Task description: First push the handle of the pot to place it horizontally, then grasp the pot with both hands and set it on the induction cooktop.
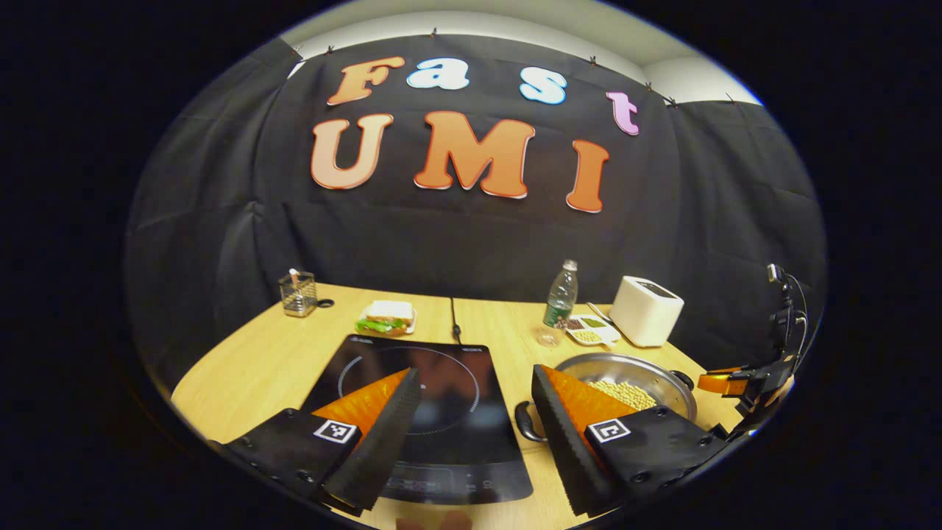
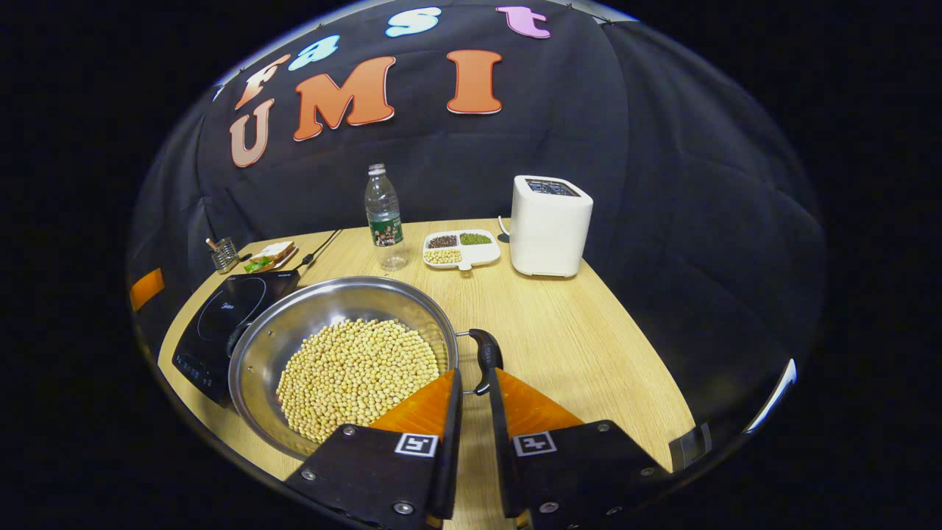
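Note:
A steel pot [image 1: 647, 368] full of soybeans sits on the wooden table, just right of the black induction cooktop [image 1: 441, 427]. My left gripper [image 1: 475, 375] is open wide. Its left finger lies over the cooktop and its right finger over the pot's near-left rim. The pot's black left handle [image 1: 524, 423] shows between the fingers, close to the right one. In the right gripper view, the pot [image 2: 294, 331] lies ahead to the left, with the cooktop [image 2: 221, 316] beyond it. My right gripper [image 2: 475, 377] is closed to a narrow gap on the pot's right handle [image 2: 486, 352].
Along the back of the table stand a water bottle [image 2: 384, 213], a divided dish of beans [image 2: 460, 249] and a white toaster [image 2: 550, 224]. A sandwich plate [image 1: 386, 316] and a wire holder [image 1: 298, 293] sit behind the cooktop. The table edge runs close on the right.

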